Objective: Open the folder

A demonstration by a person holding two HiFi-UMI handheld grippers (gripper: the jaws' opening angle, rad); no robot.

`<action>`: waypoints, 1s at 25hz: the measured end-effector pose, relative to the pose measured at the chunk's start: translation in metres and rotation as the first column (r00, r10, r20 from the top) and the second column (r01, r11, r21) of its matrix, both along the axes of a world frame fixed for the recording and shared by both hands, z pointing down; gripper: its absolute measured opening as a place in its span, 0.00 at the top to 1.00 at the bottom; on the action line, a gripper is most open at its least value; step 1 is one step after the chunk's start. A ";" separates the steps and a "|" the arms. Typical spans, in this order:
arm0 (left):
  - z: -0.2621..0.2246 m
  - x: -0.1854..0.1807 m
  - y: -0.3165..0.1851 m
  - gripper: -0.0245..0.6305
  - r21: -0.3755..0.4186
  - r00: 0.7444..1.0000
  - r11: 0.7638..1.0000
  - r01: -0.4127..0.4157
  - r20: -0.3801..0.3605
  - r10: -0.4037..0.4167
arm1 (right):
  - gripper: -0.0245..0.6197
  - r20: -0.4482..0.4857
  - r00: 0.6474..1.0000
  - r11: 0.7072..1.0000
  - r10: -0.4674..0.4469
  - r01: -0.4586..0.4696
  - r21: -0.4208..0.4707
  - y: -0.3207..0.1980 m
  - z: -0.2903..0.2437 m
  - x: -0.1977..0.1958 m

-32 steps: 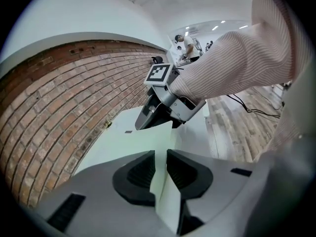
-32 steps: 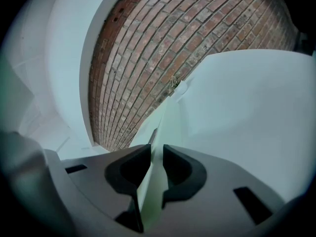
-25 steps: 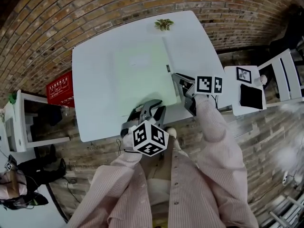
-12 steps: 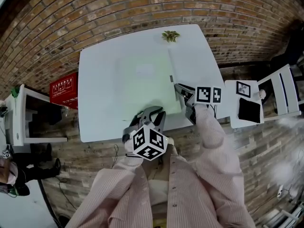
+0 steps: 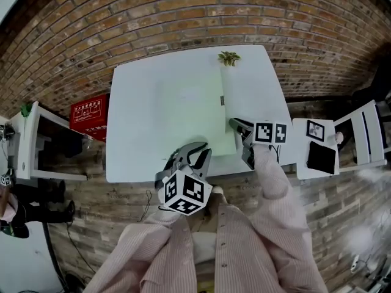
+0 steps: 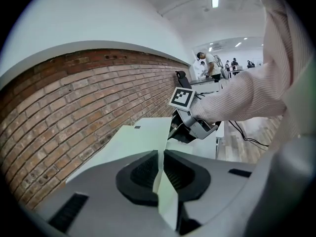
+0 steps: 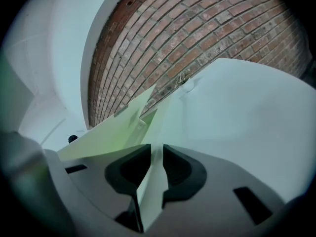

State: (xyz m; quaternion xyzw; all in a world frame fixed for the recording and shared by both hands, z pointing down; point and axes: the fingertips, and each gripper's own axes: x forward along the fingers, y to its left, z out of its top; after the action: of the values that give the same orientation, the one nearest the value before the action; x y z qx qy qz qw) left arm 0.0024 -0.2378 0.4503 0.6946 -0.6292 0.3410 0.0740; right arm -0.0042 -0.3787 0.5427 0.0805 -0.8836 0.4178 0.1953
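A pale green folder (image 5: 192,112) lies on the white table (image 5: 134,102), with its near edge and right corner raised. My left gripper (image 5: 195,150) is at the folder's near edge. In the left gripper view its jaws have just been closing, and the gripper (image 6: 160,164) is shut on a thin sheet of the folder (image 6: 143,137). My right gripper (image 5: 235,125) holds the folder's near right corner. In the right gripper view that gripper (image 7: 157,157) is shut on an edge of the folder (image 7: 113,132). A gap shows between two green layers further along.
A small green plant (image 5: 229,57) sits at the table's far edge by the brick wall. On the floor to the left are a red box (image 5: 90,113) and a white cabinet (image 5: 30,145). A white side table (image 5: 317,139) with a black item stands at the right.
My left gripper has risen a little with the folder's near edge pinched in it. The right gripper has stayed at the folder's corner.
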 end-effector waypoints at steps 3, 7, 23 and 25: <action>-0.008 -0.005 0.003 0.92 0.047 0.999 0.998 0.036 -0.009 -0.035 | 0.84 -0.008 1.000 1.000 -0.012 0.012 0.020 -0.001 -0.001 0.001; -0.023 -0.016 0.013 0.93 0.118 0.996 0.988 0.094 -0.016 -0.093 | 0.84 -0.034 0.999 0.994 -0.009 0.012 0.108 -0.002 -0.004 0.001; -0.060 -0.072 0.070 0.96 0.297 0.937 0.891 0.343 -0.169 -0.305 | 0.95 0.041 0.999 0.905 0.005 -0.022 0.425 0.012 -0.057 -0.019; -0.063 -0.081 0.079 0.96 0.307 0.928 0.878 0.367 -0.185 -0.323 | 0.95 0.063 0.998 0.897 -0.002 -0.026 0.441 0.021 -0.062 -0.026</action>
State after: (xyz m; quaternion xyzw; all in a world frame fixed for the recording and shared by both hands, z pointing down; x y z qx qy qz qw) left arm -0.0785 -0.1590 0.3877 0.5937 -0.7858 0.1648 0.0541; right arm -0.0300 -0.3576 0.4808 0.1153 -0.9604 0.2101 0.1419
